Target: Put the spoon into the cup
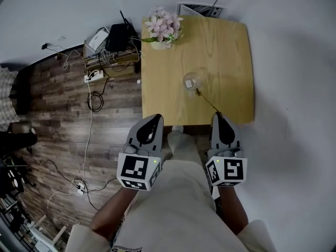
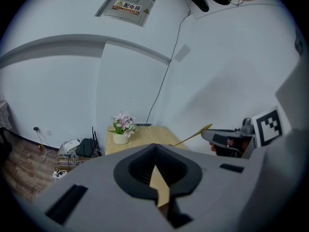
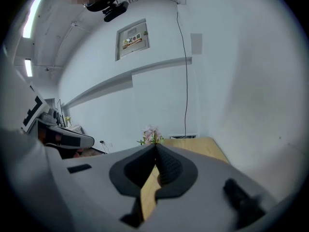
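A clear glass cup stands near the middle of the wooden table. A thin golden spoon runs from beside the cup's near side back to my right gripper, which is shut on its handle end at the table's near edge. In the left gripper view the spoon sticks out forward from the right gripper's tip. My left gripper hovers at the table's near left corner, its jaws shut with nothing between them. The right gripper view shows shut jaws; the spoon and cup are hidden there.
A white pot of pink flowers stands at the table's far left corner. A printed sheet lies behind the table. A router, a power strip and cables lie on the wooden floor to the left. The person's legs are below.
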Demonstrator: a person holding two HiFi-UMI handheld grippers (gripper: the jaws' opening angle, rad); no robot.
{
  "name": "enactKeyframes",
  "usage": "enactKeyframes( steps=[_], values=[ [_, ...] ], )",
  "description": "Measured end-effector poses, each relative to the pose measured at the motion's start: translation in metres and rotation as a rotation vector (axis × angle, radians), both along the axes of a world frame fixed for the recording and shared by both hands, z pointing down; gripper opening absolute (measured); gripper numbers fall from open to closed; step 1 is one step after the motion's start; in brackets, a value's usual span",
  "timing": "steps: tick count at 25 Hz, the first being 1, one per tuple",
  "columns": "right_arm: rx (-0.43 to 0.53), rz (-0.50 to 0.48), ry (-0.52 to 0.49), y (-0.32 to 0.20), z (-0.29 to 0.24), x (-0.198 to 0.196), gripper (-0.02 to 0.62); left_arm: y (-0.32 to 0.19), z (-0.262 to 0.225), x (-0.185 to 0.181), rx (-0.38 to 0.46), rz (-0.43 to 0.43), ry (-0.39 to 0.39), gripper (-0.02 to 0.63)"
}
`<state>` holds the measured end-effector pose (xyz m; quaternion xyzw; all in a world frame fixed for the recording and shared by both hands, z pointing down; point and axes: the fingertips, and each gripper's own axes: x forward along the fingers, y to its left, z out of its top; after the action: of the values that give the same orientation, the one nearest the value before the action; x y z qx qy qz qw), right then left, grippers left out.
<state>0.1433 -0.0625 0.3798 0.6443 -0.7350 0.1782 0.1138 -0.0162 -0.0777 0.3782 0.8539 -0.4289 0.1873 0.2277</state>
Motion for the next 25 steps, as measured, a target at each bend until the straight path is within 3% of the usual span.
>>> enactKeyframes(
  steps=[15,25],
  values=[
    [-0.074,-0.095,-0.021,-0.043,0.071,0.013,0.031,-0.007,0.040,0.016,-0.058,-0.092,-0.038,0.011],
    [-0.126,-0.103,-0.033,-0.057,0.112,0.012,0.031,-0.024,0.060,0.015,-0.079,-0.112,-0.068,0.011]
  ],
)
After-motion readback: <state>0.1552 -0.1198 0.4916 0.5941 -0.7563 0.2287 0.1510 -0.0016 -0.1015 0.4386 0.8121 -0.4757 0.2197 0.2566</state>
